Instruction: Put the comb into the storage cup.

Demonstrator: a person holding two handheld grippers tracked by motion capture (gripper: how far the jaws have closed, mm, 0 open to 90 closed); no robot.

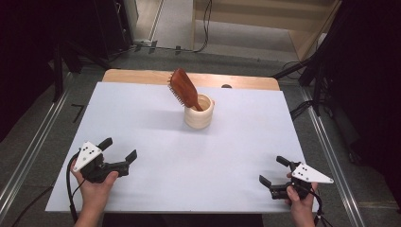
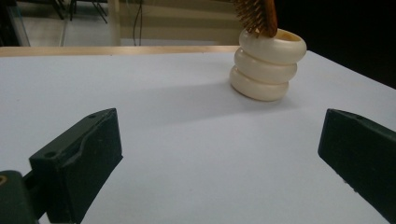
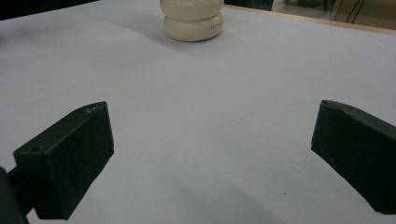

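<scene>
A cream ribbed cup point(image 1: 199, 112) stands upright at the back middle of the white table point(image 1: 142, 113). A brown wooden hairbrush point(image 1: 184, 89) leans in it, head up, bristles facing left. In the left gripper view the cup point(image 2: 267, 64) sits ahead to the right with the brush bristles point(image 2: 256, 16) above its rim. The cup's base point(image 3: 192, 21) is at the top of the right gripper view. My left gripper point(image 1: 119, 148) rests open at the front left, far from the cup. My right gripper point(image 1: 274, 170) is open at the front right. Both hold nothing.
A wooden strip point(image 1: 142, 75) runs along the table's far edge. Beyond it lie floor cables point(image 1: 205, 28) and dark stands at both sides. Bare white surface point(image 1: 198, 161) lies between the grippers and the cup.
</scene>
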